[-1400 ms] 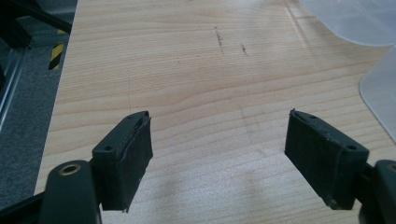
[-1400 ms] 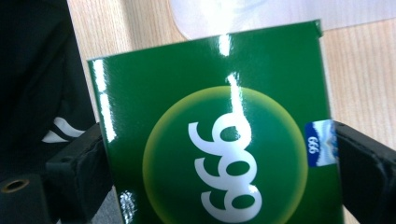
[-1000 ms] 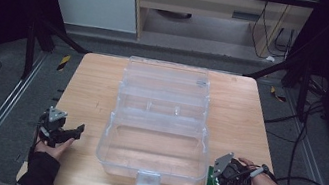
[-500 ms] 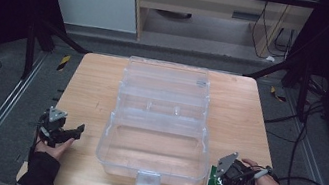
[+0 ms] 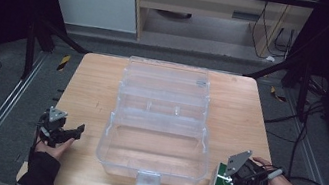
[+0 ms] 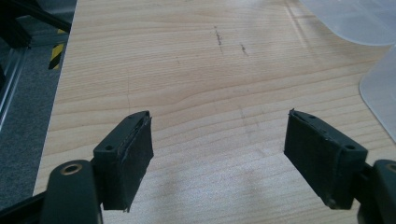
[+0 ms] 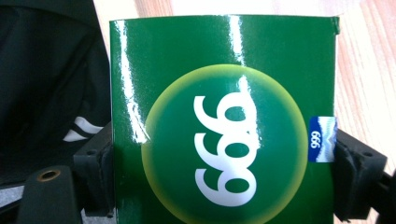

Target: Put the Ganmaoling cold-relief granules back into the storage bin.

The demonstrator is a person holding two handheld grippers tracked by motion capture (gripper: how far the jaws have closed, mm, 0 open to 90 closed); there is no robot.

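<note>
Right gripper [image 5: 233,182] is clamping green box [image 7: 224,121] by its sides, at table's [image 5: 92,85] front edge beside clear bin [image 5: 160,122]. Box prob. light, glossy, crushable, so gentle squeeze. Left gripper [image 6: 219,154] is sitting wide, w/ nothing in it.

The glossy green carton with the white "999" in a yellow-ringed circle [image 7: 224,121] runs off the bottom of the right gripper view, so its lower end is anyone's guess. From the high view it's mostly tucked behind the right gripper [image 5: 232,184] — just a green sliver. The clear plastic hinged storage box [image 6: 380,86] gets clipped by the left gripper view's right edge — probably two corners of it.
</note>
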